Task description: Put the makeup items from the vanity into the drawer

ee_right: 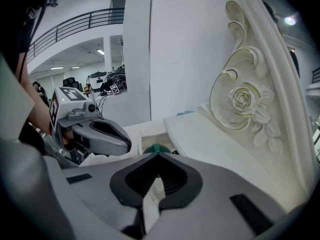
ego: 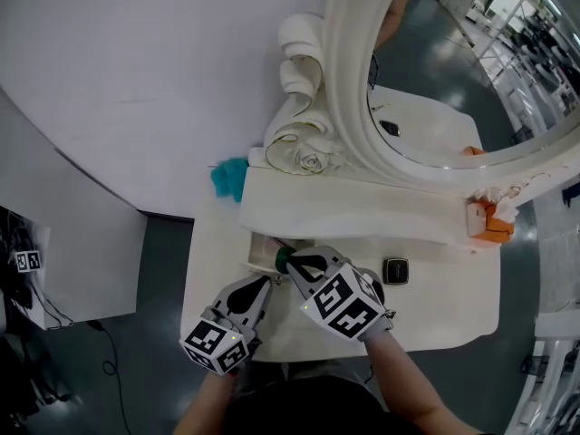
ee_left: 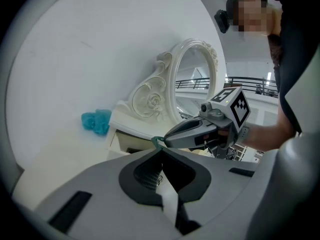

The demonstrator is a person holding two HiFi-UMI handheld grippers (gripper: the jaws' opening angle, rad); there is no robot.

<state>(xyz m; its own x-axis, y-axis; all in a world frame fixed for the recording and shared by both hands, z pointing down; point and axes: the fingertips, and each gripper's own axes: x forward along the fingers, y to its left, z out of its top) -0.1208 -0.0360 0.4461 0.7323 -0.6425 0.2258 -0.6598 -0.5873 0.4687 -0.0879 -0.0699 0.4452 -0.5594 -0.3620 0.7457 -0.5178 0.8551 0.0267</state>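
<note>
Over the vanity's open drawer (ego: 261, 246), your right tool (ego: 290, 263) has its jaws closed, with a small green item (ego: 282, 259) nipped at the very tips. Your left tool (ego: 264, 285) hovers just beside it, jaws together and empty, touching nothing that any view shows.

The step in hand looks like the drop. Carry the green item fully past the drawer's front edge and lower it before you part the jaws, so it lands inside rather than on the rim or the counter (ego: 435, 311). Hold the left tool clear of the drawer mouth, because it sits close enough to clip the right one.

A black compact (ego: 395, 270) lies on the counter to the right, apart from the drawer, and looks a likely next pick-up.
</note>
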